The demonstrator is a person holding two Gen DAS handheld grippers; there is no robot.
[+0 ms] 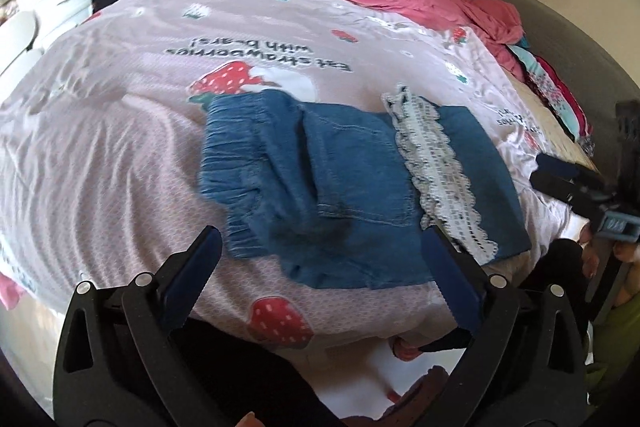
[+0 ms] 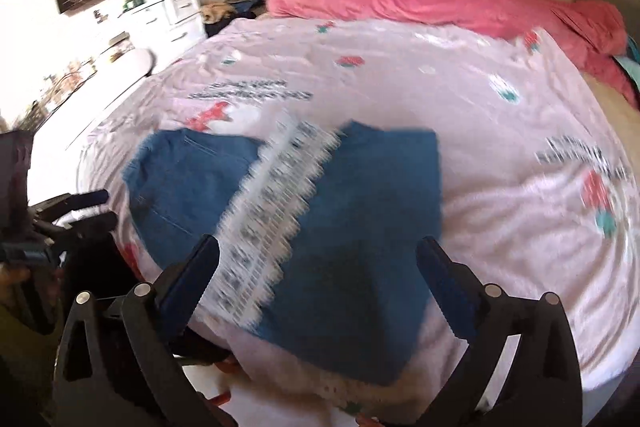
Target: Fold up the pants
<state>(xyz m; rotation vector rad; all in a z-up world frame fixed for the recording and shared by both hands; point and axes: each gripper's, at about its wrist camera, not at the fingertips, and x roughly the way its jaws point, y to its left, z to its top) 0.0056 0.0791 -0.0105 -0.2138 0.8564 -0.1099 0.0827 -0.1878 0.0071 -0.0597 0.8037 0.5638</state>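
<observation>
Left wrist view: left tool [image 1: 322,259] spread wide, gripping nothing; pants [image 1: 344,187] flat on the bed [image 1: 100,155] just ahead, long axis left to right, waistband leftward. Right wrist view: right tool [image 2: 318,267] likewise spread, empty, over the lace-trimmed end; blurred.

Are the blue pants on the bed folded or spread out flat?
Folded. The pants lie as a compact block on the bed, the lace-trimmed hem doubled back over the denim beside the waistband.
</observation>
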